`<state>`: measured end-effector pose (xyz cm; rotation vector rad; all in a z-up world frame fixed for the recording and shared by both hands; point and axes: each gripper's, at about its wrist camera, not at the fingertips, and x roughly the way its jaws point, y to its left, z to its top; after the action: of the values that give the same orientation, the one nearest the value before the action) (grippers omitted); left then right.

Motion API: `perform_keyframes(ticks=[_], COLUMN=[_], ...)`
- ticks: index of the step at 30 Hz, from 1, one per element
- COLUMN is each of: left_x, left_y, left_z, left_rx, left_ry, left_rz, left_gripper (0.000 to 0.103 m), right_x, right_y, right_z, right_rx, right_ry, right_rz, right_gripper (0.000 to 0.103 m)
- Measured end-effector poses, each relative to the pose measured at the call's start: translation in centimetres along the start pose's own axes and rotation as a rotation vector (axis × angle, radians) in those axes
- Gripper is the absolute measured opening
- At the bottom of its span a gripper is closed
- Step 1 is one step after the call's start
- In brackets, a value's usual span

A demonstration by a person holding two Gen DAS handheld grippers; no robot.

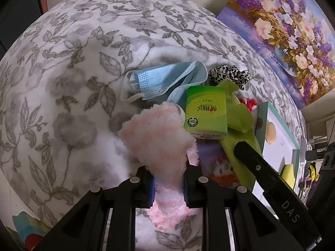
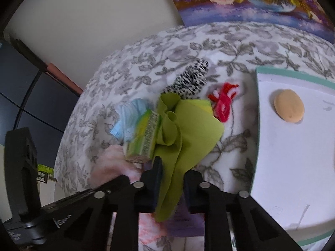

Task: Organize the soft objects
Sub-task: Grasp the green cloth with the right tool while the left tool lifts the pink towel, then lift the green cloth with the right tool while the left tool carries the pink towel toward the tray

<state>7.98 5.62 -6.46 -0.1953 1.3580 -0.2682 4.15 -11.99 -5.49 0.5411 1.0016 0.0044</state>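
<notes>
Pink fluffy sock [image 1: 161, 138] is pinched in my left gripper [image 1: 169, 185]. My right gripper [image 2: 172, 185] squeezes the green stretchy cloth [image 2: 188, 125] beside a green tissue pack [image 1: 206, 110] marked "100%".

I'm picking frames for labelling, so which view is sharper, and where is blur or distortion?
Left wrist view: sharp; print on the tissue pack is readable, the face mask crisp, though fisheye bulges the floral blanket. Right wrist view: softer, the tissue pack and face mask smeared; the round sponge looks clearer.
</notes>
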Motion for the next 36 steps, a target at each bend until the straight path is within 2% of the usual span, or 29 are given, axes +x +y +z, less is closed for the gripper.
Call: perform_keyframes(ticks=[3,9,12,21,27,36], left_x=[-0.3,-1.2,-1.7,-2.8,-3.2,-3.7], left_y=[0.0,0.1,-0.1,-0.2,-0.6,-0.7], left_z=[0.0,0.1,0.1,0.2,0.3,0.3], left_rx=[-0.003,-0.002,0.001,0.001,0.014,0.017], left_ry=[-0.01,-0.046,-0.069,-0.109,-0.128,-0.153], left_rz=[-0.006,-0.015,-0.013,-0.029,-0.032,-0.049], left_gripper=[0.022,0.021,0.021,0.021,0.021,0.021], right_x=[-0.5,-1.5,-2.4,-4.0,-3.4,-5.0], right_y=[0.5,0.8,0.9,1.7,2.0,1.6], right_z=[0.1,0.4,0.7,1.0,0.7,1.1], right_rx=[-0.02,-0.027,-0.027,-0.057,-0.067,-0.02], right_ry=[-0.019,-0.061,-0.089,-0.132,-0.105,-0.154], right_rz=[-0.002,0.01,0.031,0.064,0.047,0.122], right_gripper=[0.011,0.009,0.003,0.002,0.001,0.001])
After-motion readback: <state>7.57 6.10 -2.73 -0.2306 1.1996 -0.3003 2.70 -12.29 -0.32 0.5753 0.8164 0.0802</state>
